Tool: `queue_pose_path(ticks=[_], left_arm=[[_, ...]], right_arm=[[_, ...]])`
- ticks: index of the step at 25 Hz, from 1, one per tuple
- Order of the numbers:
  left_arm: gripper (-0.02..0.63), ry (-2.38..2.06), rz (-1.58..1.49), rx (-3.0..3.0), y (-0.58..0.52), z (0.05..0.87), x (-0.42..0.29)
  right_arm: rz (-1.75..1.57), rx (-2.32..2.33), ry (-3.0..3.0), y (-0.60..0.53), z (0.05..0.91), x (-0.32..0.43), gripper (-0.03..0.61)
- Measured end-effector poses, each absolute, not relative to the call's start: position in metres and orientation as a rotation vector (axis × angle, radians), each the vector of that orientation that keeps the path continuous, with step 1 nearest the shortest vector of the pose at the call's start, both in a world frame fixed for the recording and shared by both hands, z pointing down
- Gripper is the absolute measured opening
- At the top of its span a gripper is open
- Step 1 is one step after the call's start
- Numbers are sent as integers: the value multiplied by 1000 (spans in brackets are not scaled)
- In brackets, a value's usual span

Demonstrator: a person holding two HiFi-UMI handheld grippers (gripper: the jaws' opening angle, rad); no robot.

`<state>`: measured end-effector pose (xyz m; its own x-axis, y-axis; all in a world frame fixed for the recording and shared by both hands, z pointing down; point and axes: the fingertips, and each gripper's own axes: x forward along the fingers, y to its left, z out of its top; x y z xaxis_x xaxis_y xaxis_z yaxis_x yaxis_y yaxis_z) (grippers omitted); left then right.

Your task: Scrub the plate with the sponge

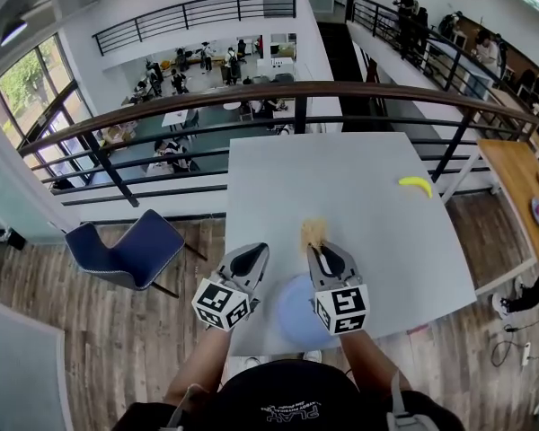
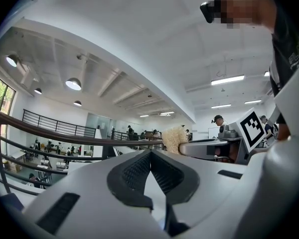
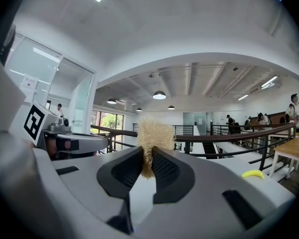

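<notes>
A pale blue plate (image 1: 298, 312) lies at the near edge of the grey table (image 1: 341, 196), partly hidden by both grippers. My right gripper (image 1: 322, 250) is shut on a tan fibrous sponge (image 1: 313, 233), which sticks out past its tips; the same sponge (image 3: 150, 133) is pinched between the jaws of my right gripper (image 3: 146, 159) in its own view. My left gripper (image 1: 255, 257) hovers over the table's near left, shut with nothing in it (image 2: 150, 156). The sponge (image 2: 175, 139) shows to its right.
A yellow banana (image 1: 416, 185) lies at the table's far right, also seen as a banana (image 3: 252, 174) in the right gripper view. A railing (image 1: 278, 92) runs beyond the far edge. A blue chair (image 1: 126, 245) stands on the wood floor to the left.
</notes>
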<state>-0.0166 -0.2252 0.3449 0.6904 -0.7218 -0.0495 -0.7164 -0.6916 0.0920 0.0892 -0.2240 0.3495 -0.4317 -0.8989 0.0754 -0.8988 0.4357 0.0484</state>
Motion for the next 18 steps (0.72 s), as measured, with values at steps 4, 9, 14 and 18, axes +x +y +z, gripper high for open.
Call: queue_pose_path(ticks=[4, 9, 14, 18], left_arm=[[12, -1192, -149, 2838, -222, 338, -16], [12, -1194, -168, 2836, -218, 332, -17], [12, -1202, -178, 2839, -220, 328, -18], [12, -1203, -190, 2841, -225, 328, -16]], right_arm=[[2, 1619, -2608, -224, 344, 83, 58], [-20, 1606, -2620, -218, 337, 77, 58], [-25, 1619, -2637, -220, 332, 74, 58], [-42, 1614, -2646, -224, 332, 73, 58]])
